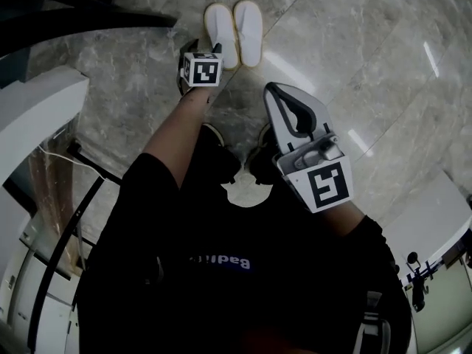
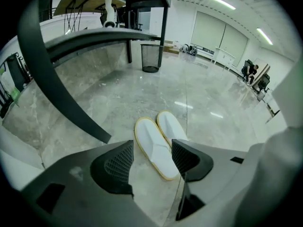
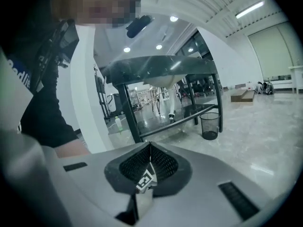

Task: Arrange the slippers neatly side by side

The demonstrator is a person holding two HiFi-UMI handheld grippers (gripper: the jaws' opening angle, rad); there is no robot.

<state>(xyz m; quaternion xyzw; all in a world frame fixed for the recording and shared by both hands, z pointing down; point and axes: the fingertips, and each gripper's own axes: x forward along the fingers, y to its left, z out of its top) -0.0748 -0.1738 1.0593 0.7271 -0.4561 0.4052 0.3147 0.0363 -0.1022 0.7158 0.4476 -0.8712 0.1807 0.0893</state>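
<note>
Holding the left hand-held gripper (image 2: 152,161) above the marble floor (image 2: 94,103), jaws spread wide, gripping nothing; carrying the right hand-held gripper (image 3: 150,163) pressed together and empty. Looking down on two white slippers (image 2: 158,143) lying side by side, touching. Judging them light, soft and floppy, possibly thin towelling; pinching best at the stiffer sole edge near the heel, never the limp upper.
</note>
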